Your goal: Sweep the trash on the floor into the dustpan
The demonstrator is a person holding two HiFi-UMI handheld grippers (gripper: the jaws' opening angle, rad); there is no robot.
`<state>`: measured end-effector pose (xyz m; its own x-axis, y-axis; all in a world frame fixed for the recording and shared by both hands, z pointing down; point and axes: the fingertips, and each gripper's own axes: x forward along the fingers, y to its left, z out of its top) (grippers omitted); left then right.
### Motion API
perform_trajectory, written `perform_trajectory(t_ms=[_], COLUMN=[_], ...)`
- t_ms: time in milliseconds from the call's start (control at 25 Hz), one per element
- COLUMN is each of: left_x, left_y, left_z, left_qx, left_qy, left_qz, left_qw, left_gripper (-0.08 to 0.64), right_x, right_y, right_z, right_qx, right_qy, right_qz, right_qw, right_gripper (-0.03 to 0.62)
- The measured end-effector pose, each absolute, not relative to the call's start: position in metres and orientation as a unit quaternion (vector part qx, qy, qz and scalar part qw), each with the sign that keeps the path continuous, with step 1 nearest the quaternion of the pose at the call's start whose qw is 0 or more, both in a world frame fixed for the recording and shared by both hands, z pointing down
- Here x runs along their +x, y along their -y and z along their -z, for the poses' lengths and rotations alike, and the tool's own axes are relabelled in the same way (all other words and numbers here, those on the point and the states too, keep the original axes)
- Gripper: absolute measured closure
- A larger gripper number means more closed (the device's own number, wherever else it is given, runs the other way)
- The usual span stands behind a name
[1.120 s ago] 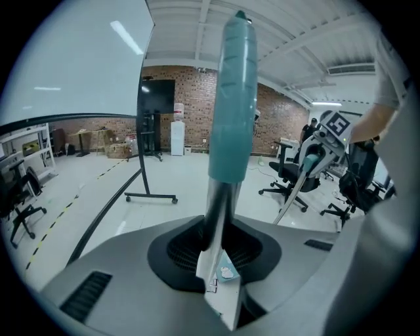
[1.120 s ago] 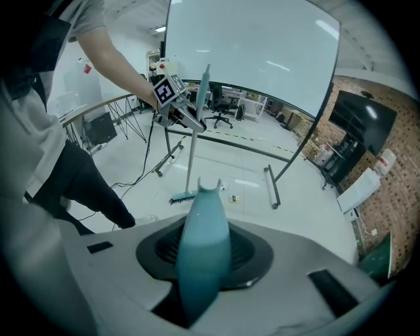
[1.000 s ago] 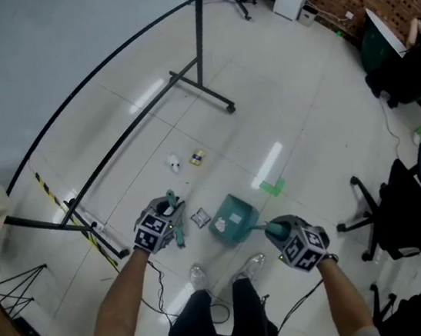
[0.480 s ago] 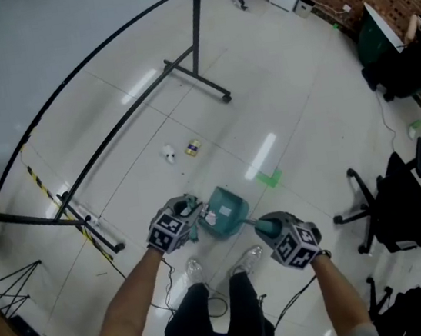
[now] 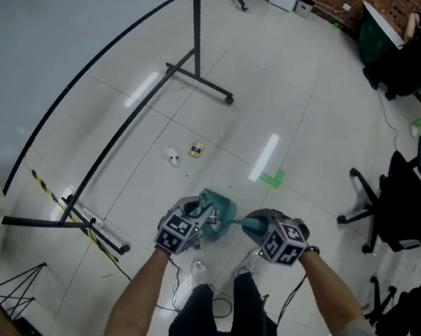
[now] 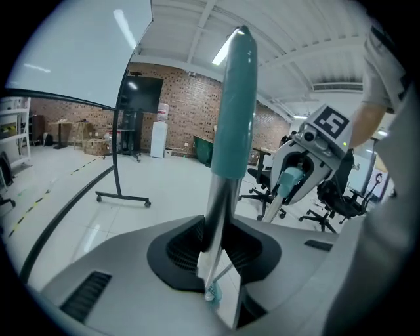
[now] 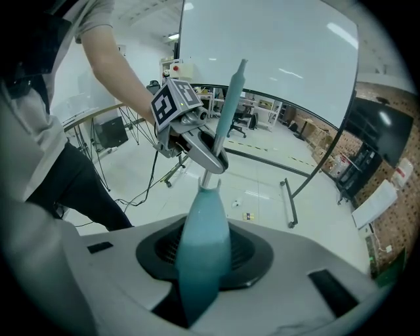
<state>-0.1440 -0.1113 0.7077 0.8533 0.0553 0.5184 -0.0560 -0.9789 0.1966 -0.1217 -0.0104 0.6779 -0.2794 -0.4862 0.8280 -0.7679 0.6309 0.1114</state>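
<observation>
In the head view my left gripper [image 5: 193, 220] is shut on a brush handle, and my right gripper [image 5: 251, 227] is shut on the handle of the teal dustpan [image 5: 217, 201]. The two grippers are close together just in front of the person's feet. The left gripper view shows the metal shaft with its teal grip [image 6: 233, 98] clamped in my left gripper [image 6: 215, 259]. In the right gripper view, my right gripper [image 7: 202, 262] holds the teal dustpan handle [image 7: 203, 230]. A white crumpled scrap [image 5: 173, 158] and a yellowish packet [image 5: 196, 150] lie on the floor farther out. The brush head is hidden.
A black wheeled stand [image 5: 198, 49] with a long curved bar crosses the floor beyond the trash. Striped tape [image 5: 51, 195] and a tripod leg [image 5: 39, 220] lie to the left. Office chairs [image 5: 399, 210] stand at the right. A green tape mark [image 5: 273, 179] is near the dustpan.
Both grippers have drawn closer together. The dustpan has slid left and away from the feet, up against the left gripper. The small scrap that lay beside the dustpan no longer shows on the floor.
</observation>
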Motion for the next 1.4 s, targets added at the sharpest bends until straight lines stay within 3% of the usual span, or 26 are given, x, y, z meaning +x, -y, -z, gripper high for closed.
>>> perform_trajectory(t_ms=[560, 1400], left_x=[-0.184, -0.155], left_y=[0.252, 0.431], left_z=[-0.647, -0.706], left_qx=[0.96, 0.91], left_qy=[0.086, 0.236], left_qz=[-0.261, -0.335], left_qw=[0.06, 0.061], left_gripper=[0.495, 0.499], right_x=[-0.061, 0.102], right_y=[0.073, 0.223], right_z=[-0.641, -0.676], right_qx=[0.454, 0.413], right_qy=[0.749, 0.757], right_qz=[-0.159, -0.167], right_qw=[0.455, 0.477], right_gripper=[0.489, 0.491])
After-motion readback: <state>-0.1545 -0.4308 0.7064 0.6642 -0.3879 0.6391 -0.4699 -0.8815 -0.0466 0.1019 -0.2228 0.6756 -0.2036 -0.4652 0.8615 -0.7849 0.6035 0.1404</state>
